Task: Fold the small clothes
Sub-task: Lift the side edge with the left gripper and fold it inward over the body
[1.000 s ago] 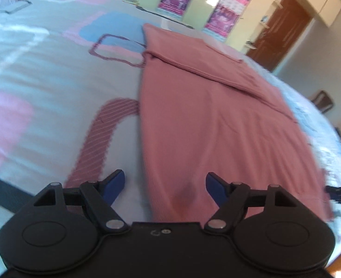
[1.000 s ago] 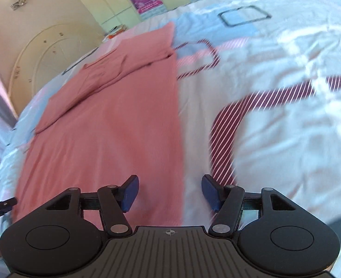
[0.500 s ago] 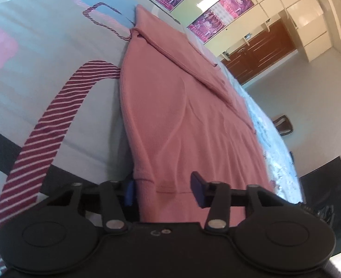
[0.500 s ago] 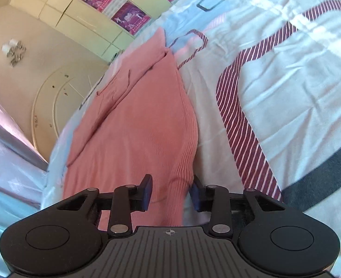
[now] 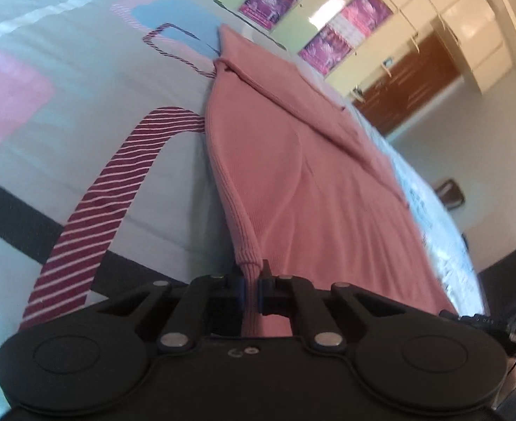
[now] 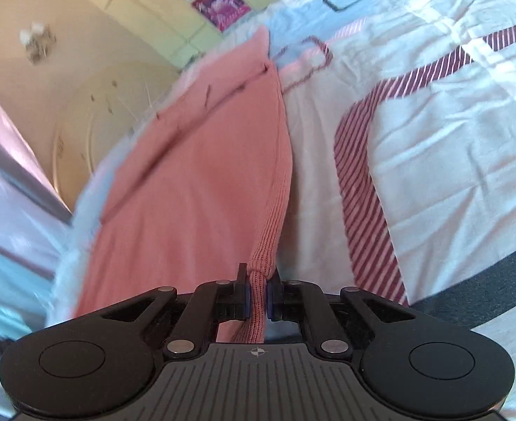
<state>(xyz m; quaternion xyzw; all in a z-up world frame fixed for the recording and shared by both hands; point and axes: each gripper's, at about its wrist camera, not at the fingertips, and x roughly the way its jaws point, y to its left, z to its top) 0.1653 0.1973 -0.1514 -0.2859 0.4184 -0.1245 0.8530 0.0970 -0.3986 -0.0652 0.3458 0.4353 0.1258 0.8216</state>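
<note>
Pink garment (image 5: 321,189) lies on the patterned bedsheet (image 5: 82,112); my left claw (image 5: 250,286) pinches its near left corner, while my right claw (image 6: 257,296) is closing on its near right corner.

A pink ribbed-knit top (image 5: 328,182) lies spread on the bedsheet (image 5: 82,112), stretching away toward the wardrobe end of it. Its far part is folded over, leaving a diagonal edge across the cloth. Its two near corners are bunched into narrow ridges and lifted off the bedsheet, one at each side edge; the cloth between them slopes down and lies mostly flat, with soft creases running lengthwise.
</note>
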